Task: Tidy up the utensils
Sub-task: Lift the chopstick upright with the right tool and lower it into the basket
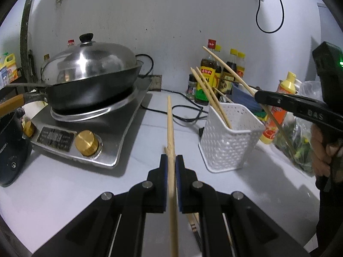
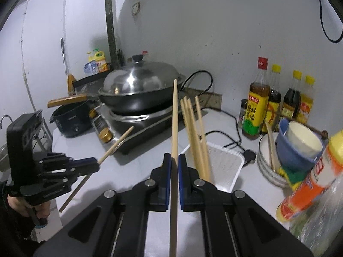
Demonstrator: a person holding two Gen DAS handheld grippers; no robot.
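One chopstick [image 1: 170,126] clamped between each gripper's fingers [image 1: 164,165] — tips projecting forward.

free: counter [image 1: 64,192] before basket [image 1: 229,147] | blocked: wok [image 1: 92,85] left, bottles [image 1: 206,75] behind

Scuffed white wall [image 1: 171,21], pale counter [image 1: 53,188]

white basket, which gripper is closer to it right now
Right. The right gripper holds its chopstick just beside the white basket; the left gripper with its chopstick is farther off, toward the stove.
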